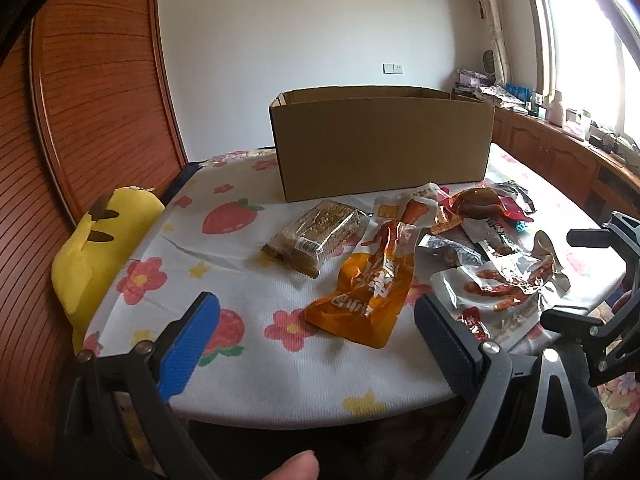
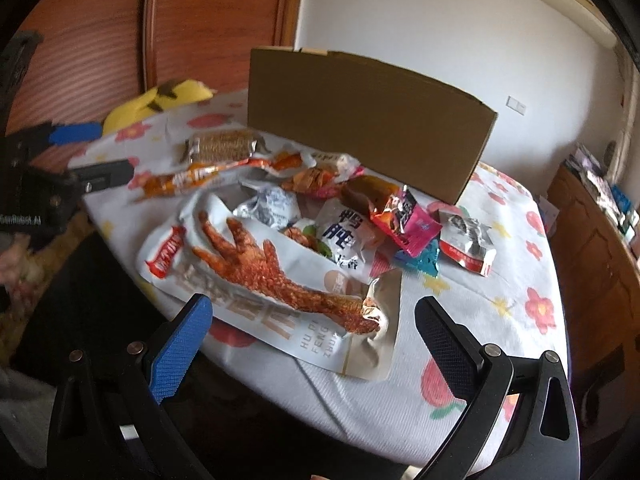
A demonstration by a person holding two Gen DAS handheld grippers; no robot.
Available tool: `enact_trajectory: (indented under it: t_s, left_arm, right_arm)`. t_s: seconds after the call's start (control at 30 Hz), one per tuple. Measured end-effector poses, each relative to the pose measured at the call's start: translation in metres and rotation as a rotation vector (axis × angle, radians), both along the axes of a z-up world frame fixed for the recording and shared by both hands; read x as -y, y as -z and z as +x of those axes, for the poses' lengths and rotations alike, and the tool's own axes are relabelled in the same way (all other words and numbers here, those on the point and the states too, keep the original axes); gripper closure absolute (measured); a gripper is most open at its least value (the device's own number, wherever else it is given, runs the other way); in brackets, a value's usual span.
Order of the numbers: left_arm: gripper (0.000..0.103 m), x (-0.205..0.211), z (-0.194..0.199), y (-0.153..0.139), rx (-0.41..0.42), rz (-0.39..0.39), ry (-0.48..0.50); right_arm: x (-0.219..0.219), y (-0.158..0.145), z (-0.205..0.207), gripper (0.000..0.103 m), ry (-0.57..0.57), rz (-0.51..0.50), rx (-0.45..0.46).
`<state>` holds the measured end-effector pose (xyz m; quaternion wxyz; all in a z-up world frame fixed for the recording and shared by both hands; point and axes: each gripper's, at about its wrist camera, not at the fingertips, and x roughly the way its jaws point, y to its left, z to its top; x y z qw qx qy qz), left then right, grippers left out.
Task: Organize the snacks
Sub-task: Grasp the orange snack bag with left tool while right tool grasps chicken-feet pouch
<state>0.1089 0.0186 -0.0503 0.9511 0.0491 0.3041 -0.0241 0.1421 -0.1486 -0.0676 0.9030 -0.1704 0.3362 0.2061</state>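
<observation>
An open cardboard box (image 1: 380, 140) (image 2: 360, 120) stands at the back of the flowered tablecloth (image 1: 240, 368). In front of it lie loose snacks: a clear pack of brown crackers (image 1: 316, 236) (image 2: 220, 146), an orange pouch (image 1: 360, 292) (image 2: 180, 182), a big white chicken-claw pouch (image 2: 272, 280) (image 1: 500, 292) and a heap of small packets (image 2: 372, 216). My left gripper (image 1: 316, 344) is open, low over the table's near edge, with the orange pouch just beyond its fingers. My right gripper (image 2: 316, 340) is open and empty, close in front of the white pouch.
A yellow plush toy (image 1: 96, 248) (image 2: 160, 100) lies at the table's left edge by a wooden panel (image 1: 100, 100). A wooden cabinet (image 1: 560, 152) with clutter runs under the window on the right. A thumb (image 1: 292, 468) shows at the bottom.
</observation>
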Motion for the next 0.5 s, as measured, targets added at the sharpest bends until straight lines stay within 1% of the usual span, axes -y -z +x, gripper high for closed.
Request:
enact_trajectory:
  t_s: [0.27, 0.5]
  left_arm:
    - [0.004, -0.005, 0.006, 0.003, -0.010, -0.007, 0.002]
    - [0.004, -0.010, 0.014, 0.005, -0.016, -0.011, -0.001]
  right_arm:
    - [-0.010, 0.011, 0.002, 0.000, -0.040, -0.086, -0.009]
    - [-0.018, 0.012, 0.012, 0.000, -0.070, -0.108, -0.017]
